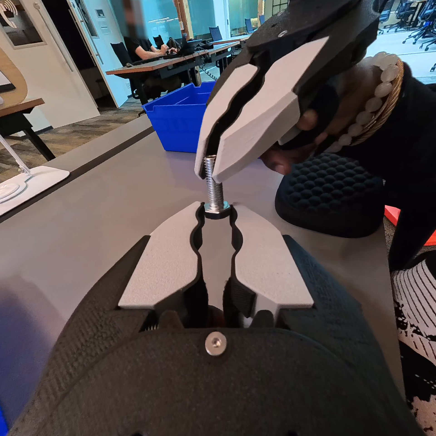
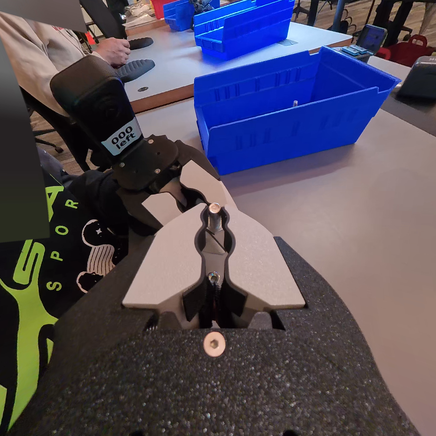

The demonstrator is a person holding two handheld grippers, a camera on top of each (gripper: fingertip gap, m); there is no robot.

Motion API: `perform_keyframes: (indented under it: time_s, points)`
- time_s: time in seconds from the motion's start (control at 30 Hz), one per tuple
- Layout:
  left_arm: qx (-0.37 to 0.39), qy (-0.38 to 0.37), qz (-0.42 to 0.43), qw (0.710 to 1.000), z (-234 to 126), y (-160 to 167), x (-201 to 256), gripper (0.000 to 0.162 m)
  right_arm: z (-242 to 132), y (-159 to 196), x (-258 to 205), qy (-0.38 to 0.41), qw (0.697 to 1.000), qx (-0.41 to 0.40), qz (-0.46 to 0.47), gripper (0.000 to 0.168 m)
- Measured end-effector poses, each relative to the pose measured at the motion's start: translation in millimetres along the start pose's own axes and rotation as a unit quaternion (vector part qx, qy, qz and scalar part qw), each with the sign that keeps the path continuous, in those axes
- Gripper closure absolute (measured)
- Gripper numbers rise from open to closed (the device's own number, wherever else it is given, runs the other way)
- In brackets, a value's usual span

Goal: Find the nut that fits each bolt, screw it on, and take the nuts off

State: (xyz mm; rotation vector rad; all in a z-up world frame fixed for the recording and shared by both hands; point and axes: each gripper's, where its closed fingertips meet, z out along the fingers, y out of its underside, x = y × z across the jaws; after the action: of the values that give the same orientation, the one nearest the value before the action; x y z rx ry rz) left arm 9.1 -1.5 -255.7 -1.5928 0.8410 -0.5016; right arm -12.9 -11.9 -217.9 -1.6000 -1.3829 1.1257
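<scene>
A silver threaded bolt (image 1: 214,192) stands upright over the grey table (image 1: 106,212). My left gripper (image 1: 216,210) is shut on the hex piece (image 1: 217,208) at the bolt's lower end; whether that is the bolt's head or a nut I cannot tell. My right gripper (image 1: 208,175) comes down from above and is shut on the top of the threaded shaft. In the right wrist view the bolt's flat end (image 2: 214,208) sticks out between my right gripper's tips (image 2: 214,212), and the left gripper (image 2: 195,198) reaches in from the left below them.
A blue bin (image 2: 283,132) stands on the table (image 2: 330,236) behind the bolt, with a small bolt (image 2: 295,103) upright inside; it also shows in the left wrist view (image 1: 179,122). A black wrist rest (image 1: 330,195) lies to the right. More blue bins (image 2: 243,30) stand on a farther table. My hands' fingertips stand some 4 centimetres from each other.
</scene>
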Motion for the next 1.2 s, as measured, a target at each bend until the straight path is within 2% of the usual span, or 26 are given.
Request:
perform_keyframes:
  time_s: [0.4, 0.9, 0.93, 0.97, 1.07, 1.13, 1.2]
  points:
    - [-0.008, -0.031, 0.015, 0.999, -0.3, 1.8, -7.4, 0.142, 4.4, -0.6, 5.7, 0.036, 0.998, -0.005, 0.048, 0.158]
    - [0.010, -0.024, 0.002, 1.000, -4.1, -2.7, -8.7, 0.143, 3.0, -6.6, 1.2, 0.037, 0.998, 0.006, 0.045, 0.158]
    - [0.017, -0.018, -0.001, 1.000, -5.7, -4.8, -7.9, 0.143, 2.0, -7.9, -2.0, 0.027, 0.999, 0.010, 0.038, 0.155]
    - [0.027, -0.020, -0.011, 0.999, -7.9, -7.2, -10.2, 0.143, 0.8, -8.3, -6.8, 0.011, 0.999, 0.010, 0.029, 0.143]
    - [0.070, -0.012, -0.074, 0.995, -19.2, -15.4, -21.8, 0.143, -2.0, 12.9, -12.4, -0.009, 0.998, -0.057, 0.010, 0.088]
    - [0.088, -0.004, -0.110, 0.990, -24.9, -17.3, -28.0, 0.143, -1.2, 47.9, -9.7, -0.010, 0.988, -0.155, 0.001, 0.071]
    - [0.096, 0.000, -0.120, 0.988, -26.7, -18.5, -29.5, 0.143, 1.4, 82.5, -5.4, -0.011, 0.971, -0.240, -0.002, 0.066]
